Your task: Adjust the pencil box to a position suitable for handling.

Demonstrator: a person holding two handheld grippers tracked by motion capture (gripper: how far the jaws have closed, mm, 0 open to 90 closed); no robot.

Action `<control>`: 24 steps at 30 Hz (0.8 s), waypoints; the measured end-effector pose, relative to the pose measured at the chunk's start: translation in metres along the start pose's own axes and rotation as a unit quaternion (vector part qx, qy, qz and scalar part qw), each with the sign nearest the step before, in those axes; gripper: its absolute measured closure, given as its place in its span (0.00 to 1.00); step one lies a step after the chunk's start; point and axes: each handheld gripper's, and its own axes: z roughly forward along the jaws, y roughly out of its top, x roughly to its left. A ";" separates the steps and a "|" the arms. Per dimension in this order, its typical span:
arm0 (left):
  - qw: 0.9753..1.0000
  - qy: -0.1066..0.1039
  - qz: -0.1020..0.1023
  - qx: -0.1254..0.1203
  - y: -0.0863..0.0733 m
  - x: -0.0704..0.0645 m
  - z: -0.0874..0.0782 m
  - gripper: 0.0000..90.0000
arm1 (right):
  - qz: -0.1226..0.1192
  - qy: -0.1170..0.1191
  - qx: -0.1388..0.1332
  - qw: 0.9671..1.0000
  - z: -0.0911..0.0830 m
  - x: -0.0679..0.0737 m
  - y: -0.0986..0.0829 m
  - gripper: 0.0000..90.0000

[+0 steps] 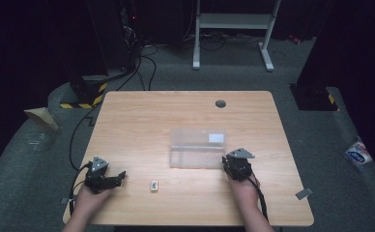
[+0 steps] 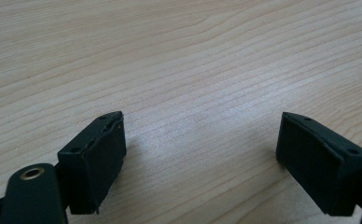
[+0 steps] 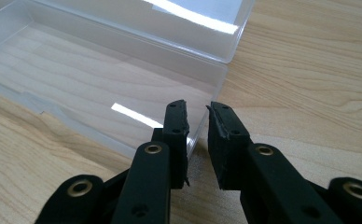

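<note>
Clear plastic box (image 1: 198,148) is sitting open at mid-tabletop (image 1: 142,116), and the right gripper (image 3: 198,122) is closing in on its near right corner wall, jaws nearly shut with the thin wall in the slit between them, so this looks like the grip-the-box step. Left gripper (image 2: 200,154) is idling with jaws spread wide and holding nothing over bare wood, near a small white piece (image 1: 154,185); next move probably calls for pinching firmly and steadying the box. White label (image 1: 216,138) on the lid is showing no readable writing.

Wooden table (image 1: 142,116), grey carpet floor (image 1: 26,159), white stand (image 1: 234,29), dark room.
</note>
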 end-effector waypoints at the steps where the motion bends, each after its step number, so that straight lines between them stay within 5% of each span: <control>1: 1.000 0.000 0.000 0.000 0.000 0.000 0.000 0.18 | -0.001 0.000 0.000 1.000 0.000 0.000 0.000 0.85; 15: 1.000 0.000 0.000 0.000 0.000 0.000 0.000 0.18 | 0.006 0.003 -0.022 1.000 -0.014 -0.007 0.008 0.75; 24: 1.000 0.000 -0.001 0.000 0.001 -0.001 0.001 0.16 | 0.032 -0.016 -0.022 0.999 -0.030 -0.035 -0.004 0.63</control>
